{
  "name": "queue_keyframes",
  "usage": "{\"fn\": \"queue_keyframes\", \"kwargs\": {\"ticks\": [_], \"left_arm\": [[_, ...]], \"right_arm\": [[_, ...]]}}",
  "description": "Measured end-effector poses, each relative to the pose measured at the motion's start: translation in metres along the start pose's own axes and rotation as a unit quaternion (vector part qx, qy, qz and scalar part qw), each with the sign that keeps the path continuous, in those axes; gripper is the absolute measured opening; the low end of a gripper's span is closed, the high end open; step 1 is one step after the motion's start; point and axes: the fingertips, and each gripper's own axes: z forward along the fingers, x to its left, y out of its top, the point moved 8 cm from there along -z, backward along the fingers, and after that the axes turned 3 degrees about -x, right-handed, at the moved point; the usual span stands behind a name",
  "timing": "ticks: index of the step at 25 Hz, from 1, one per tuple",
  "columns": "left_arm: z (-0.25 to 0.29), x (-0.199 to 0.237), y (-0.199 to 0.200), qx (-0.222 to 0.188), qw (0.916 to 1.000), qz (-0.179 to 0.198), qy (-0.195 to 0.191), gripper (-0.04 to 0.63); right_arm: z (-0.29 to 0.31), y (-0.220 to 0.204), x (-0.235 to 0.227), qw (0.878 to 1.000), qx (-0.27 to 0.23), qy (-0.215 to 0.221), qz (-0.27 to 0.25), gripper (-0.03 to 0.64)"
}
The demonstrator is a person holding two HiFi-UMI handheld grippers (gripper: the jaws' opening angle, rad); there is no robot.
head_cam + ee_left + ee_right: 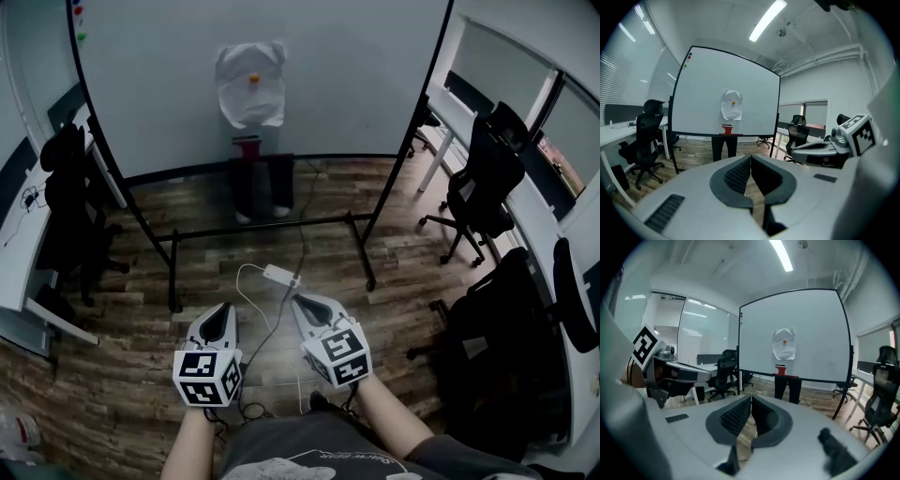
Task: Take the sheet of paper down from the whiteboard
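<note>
A crumpled white sheet of paper (250, 84) hangs on the whiteboard (356, 66), pinned by a small orange magnet (253, 79). The same sheet of paper (731, 105) shows far ahead in the left gripper view, and again as the paper (784, 345) in the right gripper view. My left gripper (223, 312) and right gripper (302, 305) are held low, side by side, well short of the board. Both are shut with nothing between their tips. The left gripper (750, 159) and right gripper (751, 400) point at the board.
Behind the board a person's dark legs (262, 183) stand, with a red item (247, 141) on the tray. A white power strip (280, 275) and cables lie on the wood floor near the board's frame (272, 228). Black office chairs (483, 178) and desks (28, 253) flank both sides.
</note>
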Motion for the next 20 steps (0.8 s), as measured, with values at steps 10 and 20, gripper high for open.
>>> {"fn": "queue_keyframes", "kwargs": {"ticks": [10,20], "left_arm": [[0.023,0.033,0.000,0.006,0.9996,-0.003,-0.028,0.015],[0.114,0.039,0.030,0.002,0.9998,0.002,0.019,0.015]], "right_arm": [[0.023,0.000,-0.007,0.999,0.007,-0.046,0.023,0.024],[0.098,0.016,-0.101,1.000,-0.004,-0.009,0.024,0.025]]}}
